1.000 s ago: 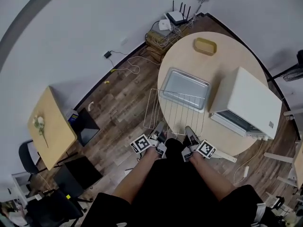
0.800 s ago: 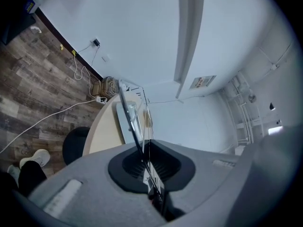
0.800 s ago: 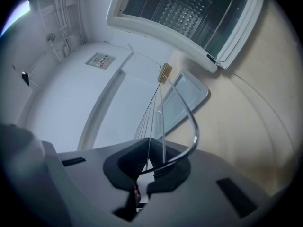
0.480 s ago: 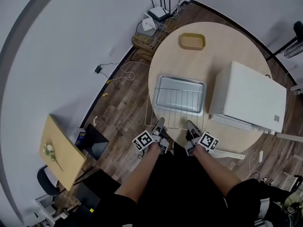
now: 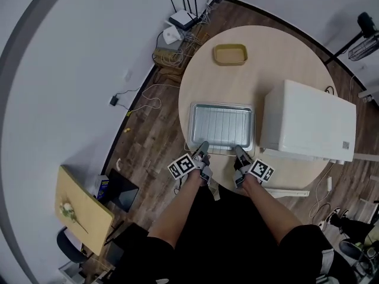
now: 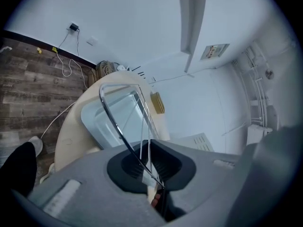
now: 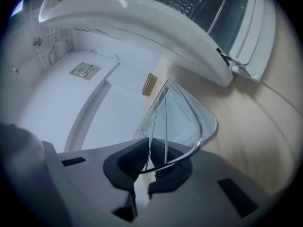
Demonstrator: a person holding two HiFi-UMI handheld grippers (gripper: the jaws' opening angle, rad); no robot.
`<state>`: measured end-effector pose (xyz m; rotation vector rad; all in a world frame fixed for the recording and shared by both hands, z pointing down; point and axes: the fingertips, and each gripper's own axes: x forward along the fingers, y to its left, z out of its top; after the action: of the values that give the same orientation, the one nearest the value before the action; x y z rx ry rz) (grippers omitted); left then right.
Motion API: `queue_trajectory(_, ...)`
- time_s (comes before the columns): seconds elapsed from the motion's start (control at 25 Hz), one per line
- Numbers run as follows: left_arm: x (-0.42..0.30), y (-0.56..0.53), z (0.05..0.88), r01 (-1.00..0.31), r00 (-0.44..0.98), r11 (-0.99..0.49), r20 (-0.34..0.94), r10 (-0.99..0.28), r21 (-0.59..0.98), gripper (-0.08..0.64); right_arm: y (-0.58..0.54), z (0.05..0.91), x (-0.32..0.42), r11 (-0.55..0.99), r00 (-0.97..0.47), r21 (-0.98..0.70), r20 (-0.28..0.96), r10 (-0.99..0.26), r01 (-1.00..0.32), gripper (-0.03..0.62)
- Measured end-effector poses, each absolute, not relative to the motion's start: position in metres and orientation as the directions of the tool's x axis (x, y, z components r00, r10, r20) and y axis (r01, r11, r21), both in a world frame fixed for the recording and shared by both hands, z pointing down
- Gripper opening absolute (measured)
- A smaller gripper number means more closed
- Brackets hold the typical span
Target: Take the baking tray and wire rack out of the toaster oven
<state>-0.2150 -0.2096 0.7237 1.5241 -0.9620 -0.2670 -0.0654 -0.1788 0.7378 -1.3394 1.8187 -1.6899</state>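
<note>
Chrome wire rack (image 5: pixel 222 130) — thin bars, apparently atop silvery baking tray (image 5: pixel 193 120).

So the baking tray (image 5: pixel 222 125) sits on the round table (image 5: pixel 278 46). The wire rack (image 6: pixel 119 136) is over the tray, the toaster oven (image 5: pixel 308 123) just right of the tray, a little dish (image 5: pixel 230 54) behind the tray, and a router (image 5: pixel 180 21) on the floor further back-left of it.

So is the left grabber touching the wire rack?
Touching. In the left gripper view, the left gripper has its jaws shut on the wire rack, and the rack's rim wire runs right between them.
</note>
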Motion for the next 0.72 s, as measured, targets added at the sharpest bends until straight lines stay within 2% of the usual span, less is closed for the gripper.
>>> queue_trajectory(0.16,-0.214,-0.219,0.739,-0.398,0.675,0.134,0.389,-0.627,0.908,0.023,-0.190,0.746,-0.065,-0.188,-0.465,-0.871,0.412,-0.784,-0.454,0.003)
queue_trajectory(0.48,-0.200,-0.223,0.753,-0.423,0.771,0.101,0.416,-0.482,0.900,0.030,-0.203,0.762,-0.054,-0.250,-0.428,-0.857,0.453,-0.782,-0.451,0.003)
queue_trajectory(0.72,-0.208,-0.222,0.760,-0.478,0.753,0.138,0.485,-0.445,0.868,0.059,-0.204,0.767,-0.062,-0.305,-0.445,-0.858,0.483,-0.754,-0.413,0.005)
